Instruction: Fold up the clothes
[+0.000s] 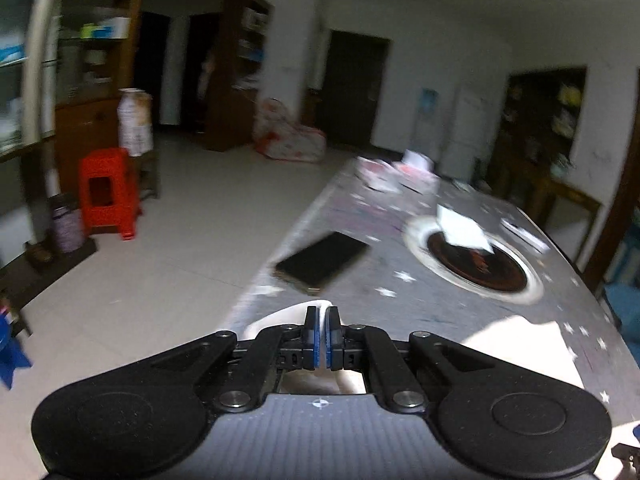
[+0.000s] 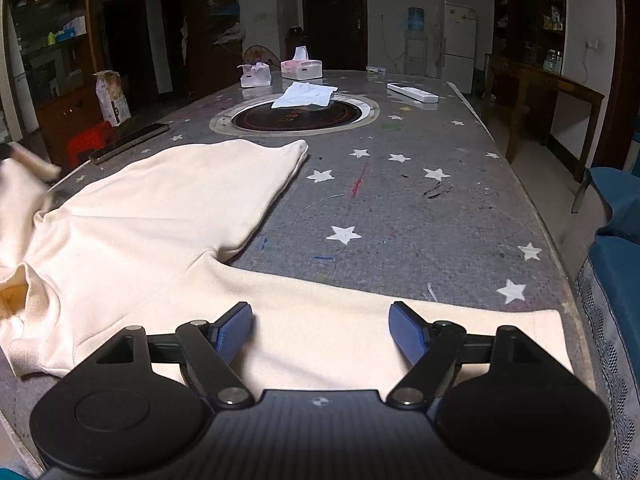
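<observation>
A cream long-sleeved garment (image 2: 168, 216) lies spread on the grey star-patterned table (image 2: 400, 208), one sleeve reaching toward the table's middle. My right gripper (image 2: 320, 312) hovers open just over the garment's near edge, with cloth below its blue pads (image 2: 236, 320) and nothing pinched. In the left wrist view my left gripper (image 1: 322, 314) is shut, with cream cloth (image 1: 316, 306) bunched around and under its fingertips. At the far left of the right wrist view, part of the garment (image 2: 28, 164) is lifted and blurred.
A dark phone (image 1: 322, 262) lies near the table's left edge. A round inset burner (image 2: 296, 114) holds a folded white cloth (image 2: 306, 94). Tissue boxes (image 2: 302, 68) and a remote (image 2: 412, 93) sit farther back. A blue chair (image 2: 616, 240) stands right; a red stool (image 1: 106, 192) left.
</observation>
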`<state>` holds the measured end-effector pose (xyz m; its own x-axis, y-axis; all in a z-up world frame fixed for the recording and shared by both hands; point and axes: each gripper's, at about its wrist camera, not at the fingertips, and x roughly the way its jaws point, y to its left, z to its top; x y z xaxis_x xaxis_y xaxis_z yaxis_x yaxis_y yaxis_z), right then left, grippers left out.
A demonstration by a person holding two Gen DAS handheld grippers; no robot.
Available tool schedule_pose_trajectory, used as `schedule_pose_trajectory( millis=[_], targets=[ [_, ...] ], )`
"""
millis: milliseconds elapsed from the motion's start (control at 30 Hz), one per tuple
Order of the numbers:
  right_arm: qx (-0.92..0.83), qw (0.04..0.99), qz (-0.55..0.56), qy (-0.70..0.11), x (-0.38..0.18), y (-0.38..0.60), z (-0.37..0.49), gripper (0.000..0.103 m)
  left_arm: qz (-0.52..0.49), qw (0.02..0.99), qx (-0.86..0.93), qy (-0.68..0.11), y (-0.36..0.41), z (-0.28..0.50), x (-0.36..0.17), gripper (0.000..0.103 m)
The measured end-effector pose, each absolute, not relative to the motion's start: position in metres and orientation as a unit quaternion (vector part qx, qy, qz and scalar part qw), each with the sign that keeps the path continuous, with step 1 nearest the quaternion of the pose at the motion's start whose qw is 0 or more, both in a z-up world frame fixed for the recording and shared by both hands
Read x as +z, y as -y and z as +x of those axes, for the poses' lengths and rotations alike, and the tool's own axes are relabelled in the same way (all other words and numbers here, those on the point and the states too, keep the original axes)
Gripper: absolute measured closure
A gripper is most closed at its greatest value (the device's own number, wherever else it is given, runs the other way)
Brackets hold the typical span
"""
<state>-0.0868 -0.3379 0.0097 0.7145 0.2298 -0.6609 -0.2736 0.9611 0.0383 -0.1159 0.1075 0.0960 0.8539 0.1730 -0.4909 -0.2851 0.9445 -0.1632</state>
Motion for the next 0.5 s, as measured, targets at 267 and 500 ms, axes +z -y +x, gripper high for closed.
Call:
schedule_pose_trajectory(
  millis=[267,500],
  targets=[
    [0.138,0.924,-0.040,-0.353,0.010,0.337,-0.087,0.023,-0.097,0.919,0.207,-0.321,-0.148,-0.151,0.051,0.099],
    [0.154,0.921,-0.065,-0.352,0.022,0.330,-0.091,0.024,-0.078,0.932,0.137,-0.327,-0.116,-0.160,0.054,0.091]
  ],
)
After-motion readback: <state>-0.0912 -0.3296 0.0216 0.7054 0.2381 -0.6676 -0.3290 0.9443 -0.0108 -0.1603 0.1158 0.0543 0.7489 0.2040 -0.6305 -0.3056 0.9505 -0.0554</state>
